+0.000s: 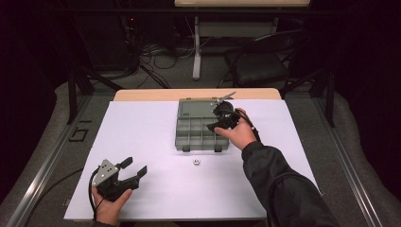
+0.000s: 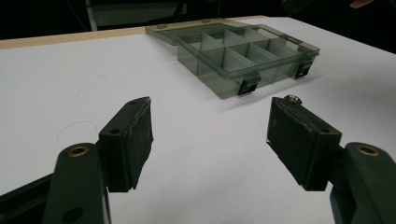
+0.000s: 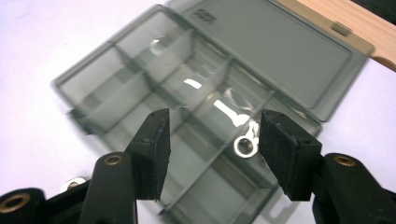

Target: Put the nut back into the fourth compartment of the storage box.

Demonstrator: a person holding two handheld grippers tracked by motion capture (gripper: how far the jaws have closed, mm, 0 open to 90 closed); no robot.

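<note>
Right claw (image 1: 218,124) hovers over the right-hand compartments of the open organiser box (image 1: 189,135), jaws apart with nothing clamped between them. In the right gripper view a small silver nut (image 3: 245,146) lies in a compartment just inside the right jaw, at about 3 o'clock of the gap between the jaws; contact with the pad cannot be judged. The box is smoky translucent plastic, divided into small cells, its lid (image 1: 195,109) folded flat at 12 o'clock of the tray, two dark latches on the near wall. Left claw (image 1: 133,170) rests low on the counter (image 1: 142,127) at about 8 o'clock of the box, well apart from it, jaws spread wide and empty, held in the person's left hand (image 1: 111,208). A second nut (image 1: 195,162) sits on the white counter surface at 6 o'clock of the box, just beside its near edge; in the left gripper view it peeks over the tip of the right-hand jaw. A dark-sleeved forearm (image 1: 279,184) carries the right claw in from 5 o'clock.
</note>
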